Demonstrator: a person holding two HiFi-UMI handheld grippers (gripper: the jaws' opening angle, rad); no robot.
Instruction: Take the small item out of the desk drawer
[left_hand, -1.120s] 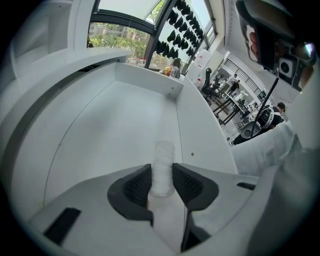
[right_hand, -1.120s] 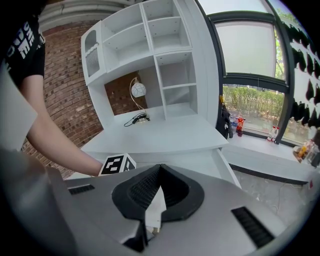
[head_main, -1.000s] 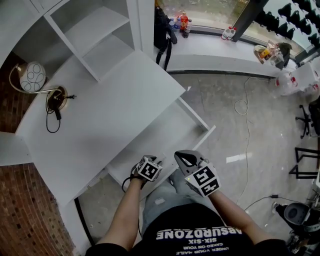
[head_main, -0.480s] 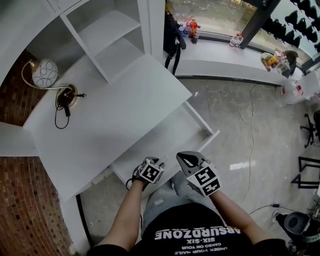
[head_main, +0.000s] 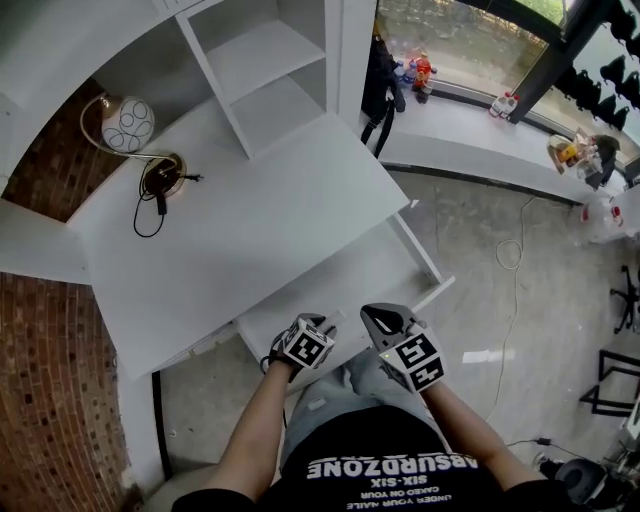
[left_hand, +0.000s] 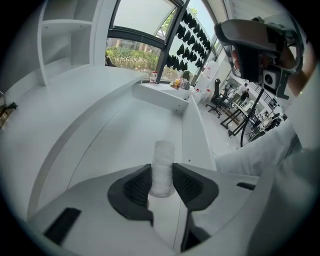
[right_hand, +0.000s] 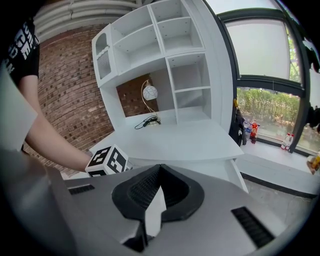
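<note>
pinching the small white roll (left_hand: 163, 155) by its near end, left tool (left_hand: 162, 181) should squeeze gently (seems light, soft); right tool (right_hand: 159, 172) pressed together.

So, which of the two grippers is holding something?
The left gripper: its jaws are clamped on a small white roll. The right gripper has its jaws closed together, with nothing between them.
</note>
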